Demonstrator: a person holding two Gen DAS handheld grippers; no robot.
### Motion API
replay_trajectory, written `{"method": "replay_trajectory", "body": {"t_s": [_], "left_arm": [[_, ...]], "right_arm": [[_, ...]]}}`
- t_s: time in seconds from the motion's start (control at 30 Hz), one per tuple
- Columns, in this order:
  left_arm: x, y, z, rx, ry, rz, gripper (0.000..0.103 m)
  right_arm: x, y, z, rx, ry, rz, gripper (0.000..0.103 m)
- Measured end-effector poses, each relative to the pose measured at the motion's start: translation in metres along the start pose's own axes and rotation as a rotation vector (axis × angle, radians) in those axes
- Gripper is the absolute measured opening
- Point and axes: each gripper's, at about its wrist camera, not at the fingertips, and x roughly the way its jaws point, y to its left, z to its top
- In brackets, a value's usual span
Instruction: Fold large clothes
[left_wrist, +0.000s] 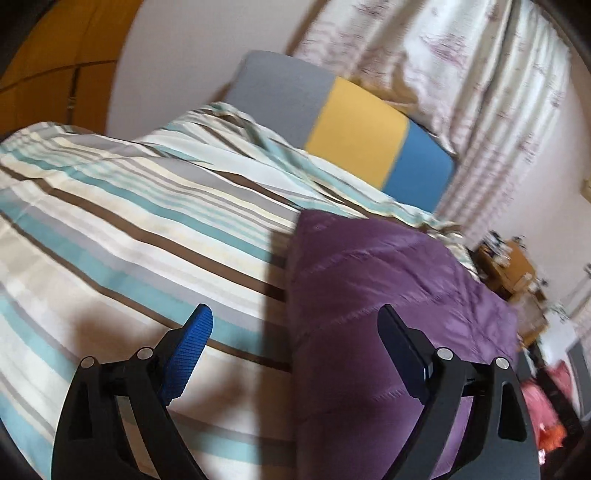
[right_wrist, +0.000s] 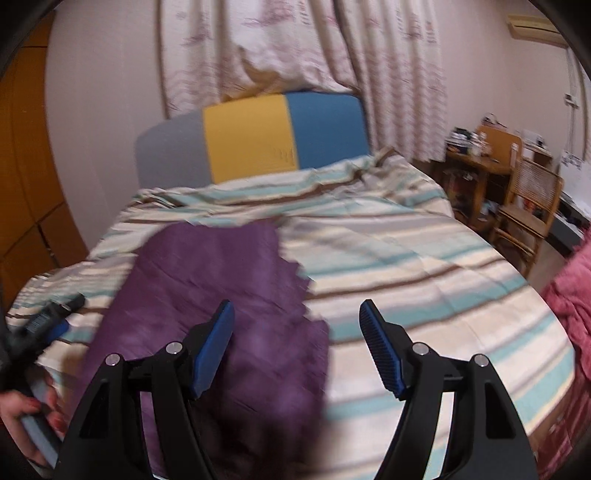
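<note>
While both our left gripper (left_wrist: 295, 336) and right gripper (right_wrist: 297, 332) hang wide and empty above the purple quilted garment (right_wrist: 221, 295) lying on the striped bed (right_wrist: 424, 277), we judge a fold just laid, so next we must pick an edge to grasp.

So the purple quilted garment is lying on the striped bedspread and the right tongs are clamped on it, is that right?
Not quite. The purple quilted garment does lie on the striped bedspread, but the right tongs are open above it, with nothing between the pads. The right wrist view shows this.
</note>
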Motion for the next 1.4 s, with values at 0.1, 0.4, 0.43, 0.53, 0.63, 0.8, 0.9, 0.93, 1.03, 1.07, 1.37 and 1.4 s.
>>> {"method": "replay_trajectory", "body": {"t_s": [0.1, 0.4, 0.43, 0.53, 0.63, 0.8, 0.9, 0.93, 1.03, 1.07, 1.37, 1.4], "left_arm": [[0.005, 0.012, 0.009, -0.053, -0.013, 0.079, 0.09], [0.038, -0.005, 0.018, -0.043, 0.075, 0.106, 0.09], [0.045, -0.015, 0.015, 0.001, 0.101, 0.108, 0.09], [0.057, -0.037, 0.007, 0.083, 0.114, 0.118, 0.09], [0.066, -0.056, 0.003, 0.132, 0.135, 0.09, 0.09], [0.081, -0.086, -0.009, 0.248, 0.156, 0.093, 0.09], [0.089, -0.092, -0.018, 0.3, 0.143, 0.124, 0.09], [0.09, -0.091, -0.02, 0.306, 0.141, 0.128, 0.09], [0.099, -0.088, -0.026, 0.322, 0.138, 0.143, 0.09], [0.102, -0.087, -0.028, 0.324, 0.136, 0.146, 0.09], [0.12, -0.073, -0.031, 0.262, 0.186, 0.111, 0.092], [0.119, -0.074, -0.031, 0.264, 0.184, 0.114, 0.092]], "right_arm": [[0.009, 0.028, 0.02, -0.013, -0.013, 0.075, 0.07], [0.078, 0.1, 0.046, -0.112, 0.03, 0.145, 0.07], [0.089, 0.099, 0.045, -0.123, 0.041, 0.119, 0.07], [0.117, 0.08, 0.036, -0.127, 0.077, 0.053, 0.069], [0.135, 0.047, 0.021, -0.1, 0.106, 0.009, 0.069], [0.145, 0.006, 0.005, -0.028, 0.119, -0.006, 0.069], [0.151, -0.003, -0.004, 0.004, 0.132, 0.001, 0.07], [0.153, -0.002, -0.007, -0.001, 0.138, -0.002, 0.07], [0.16, 0.001, -0.013, -0.018, 0.149, -0.032, 0.07], [0.164, 0.002, -0.015, -0.024, 0.157, -0.038, 0.07], [0.18, 0.005, -0.023, -0.024, 0.195, -0.044, 0.071], [0.18, 0.005, -0.023, -0.026, 0.193, -0.047, 0.071]]}}
